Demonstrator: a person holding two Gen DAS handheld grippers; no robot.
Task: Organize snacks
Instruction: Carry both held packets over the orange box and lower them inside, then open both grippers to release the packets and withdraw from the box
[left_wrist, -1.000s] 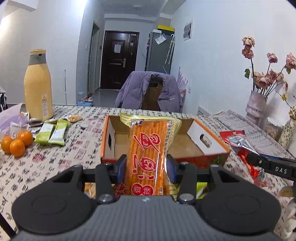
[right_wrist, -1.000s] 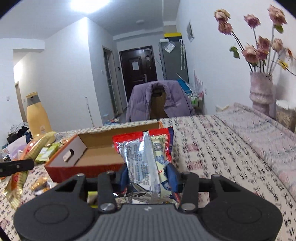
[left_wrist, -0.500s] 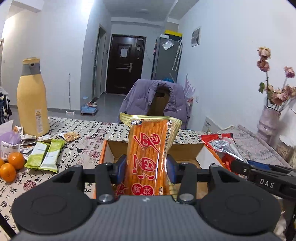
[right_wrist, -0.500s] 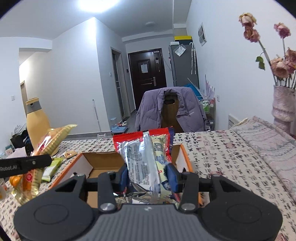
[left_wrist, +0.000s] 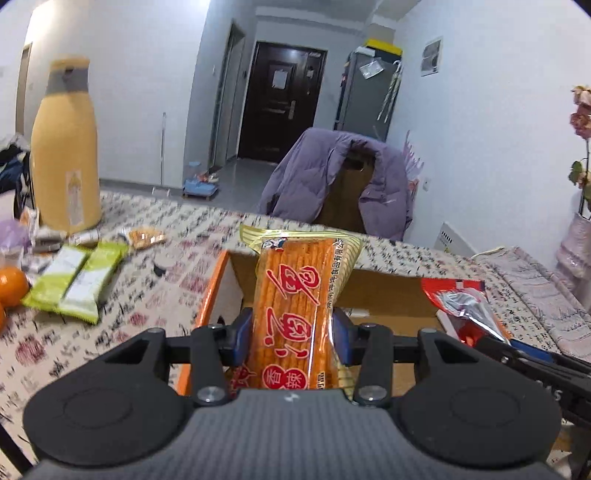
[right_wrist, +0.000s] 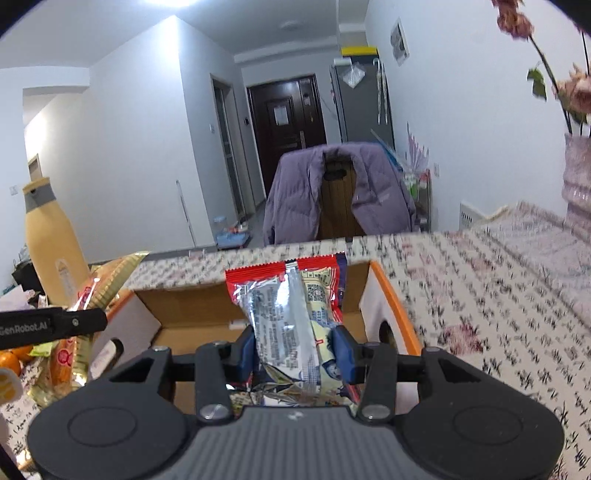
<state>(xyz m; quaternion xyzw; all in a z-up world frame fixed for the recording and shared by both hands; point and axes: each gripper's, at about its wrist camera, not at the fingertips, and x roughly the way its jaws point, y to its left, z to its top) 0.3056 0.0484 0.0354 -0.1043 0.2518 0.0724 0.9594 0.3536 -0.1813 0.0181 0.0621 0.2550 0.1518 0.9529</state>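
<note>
My left gripper (left_wrist: 292, 336) is shut on an orange snack pack (left_wrist: 295, 306) with red characters, which stands upright between the blue pads over the open cardboard box (left_wrist: 384, 291). My right gripper (right_wrist: 295, 349) is shut on a red and silver snack bag (right_wrist: 291, 314), held above the same cardboard box (right_wrist: 192, 310). The red bag (left_wrist: 461, 302) shows at the right of the left wrist view. The orange pack (right_wrist: 92, 295) and the left gripper's dark finger (right_wrist: 55, 323) show at the left of the right wrist view.
On the patterned tablecloth (left_wrist: 155, 280) lie two green packets (left_wrist: 77, 275), a small snack packet (left_wrist: 144, 236), oranges (left_wrist: 11, 286) and a tall yellow bottle (left_wrist: 64, 147). A chair with a purple jacket (left_wrist: 340, 181) stands behind the table. A vase with flowers (right_wrist: 576, 177) is at the right.
Both grippers have moved forward over the table with their snacks held. The box, which lay ahead, is now right beneath the two packs.
</note>
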